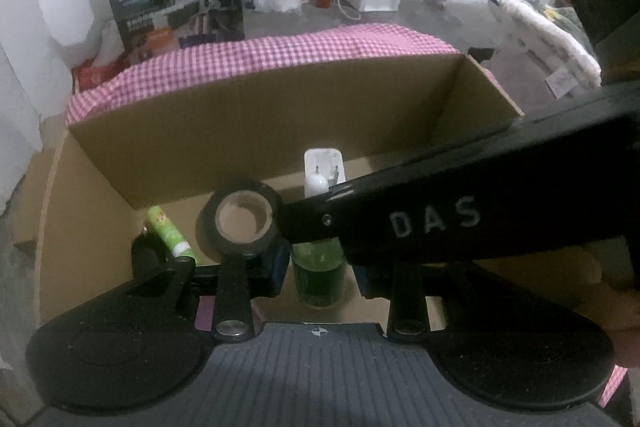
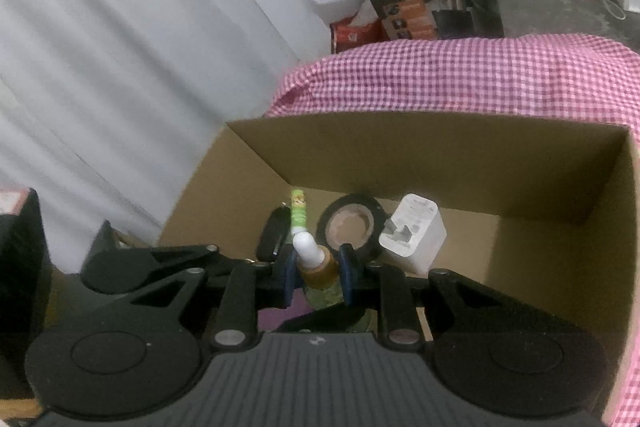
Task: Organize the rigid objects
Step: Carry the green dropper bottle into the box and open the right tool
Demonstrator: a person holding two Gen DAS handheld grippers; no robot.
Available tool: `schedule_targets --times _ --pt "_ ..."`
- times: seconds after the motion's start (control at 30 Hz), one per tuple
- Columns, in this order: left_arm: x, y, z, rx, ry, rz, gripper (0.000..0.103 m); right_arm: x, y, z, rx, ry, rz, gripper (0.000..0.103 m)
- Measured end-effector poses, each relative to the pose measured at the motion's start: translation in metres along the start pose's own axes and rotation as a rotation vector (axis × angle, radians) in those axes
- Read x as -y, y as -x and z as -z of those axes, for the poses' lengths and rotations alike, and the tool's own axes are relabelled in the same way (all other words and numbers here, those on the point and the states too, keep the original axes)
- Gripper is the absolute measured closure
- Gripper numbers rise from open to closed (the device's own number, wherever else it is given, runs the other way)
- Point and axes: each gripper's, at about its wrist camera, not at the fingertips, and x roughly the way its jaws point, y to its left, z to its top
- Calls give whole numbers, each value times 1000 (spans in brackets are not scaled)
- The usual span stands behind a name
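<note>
Sitting on the pink gingham cloth (image 2: 460, 75), an open cardboard box (image 2: 460, 163) takes up most of both views. Both grippers hang over its near side. The left hand-held gripper (image 1: 318, 269) has its blue pads either side of a green bottle (image 1: 318, 275); whether they press it I cannot tell. The right hand-held gripper (image 2: 316, 271) is clamped on the same bottle's amber neck, its white dropper cap (image 2: 306, 247) poking up between the pads. On the box floor lie a black tape roll (image 2: 352, 227), a white plug charger (image 2: 414, 235), a green tube (image 2: 298, 213) and a dark oval object (image 2: 274, 235)
</note>
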Motion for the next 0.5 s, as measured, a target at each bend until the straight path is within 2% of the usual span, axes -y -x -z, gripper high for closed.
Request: schedule_targets --times 0.17,0.23,0.3,0.5 --pt "4 5 3 -2 4 19 60 -3 0 1 -26 -9 25 71" --pt "8 10 4 16 -8 17 52 -3 5 1 -8 -14 22 64" --pt "13 18 7 39 -28 9 48 -4 14 2 24 -17 22 51" --pt "21 57 19 115 -58 18 37 -12 60 16 121 -47 2 51"
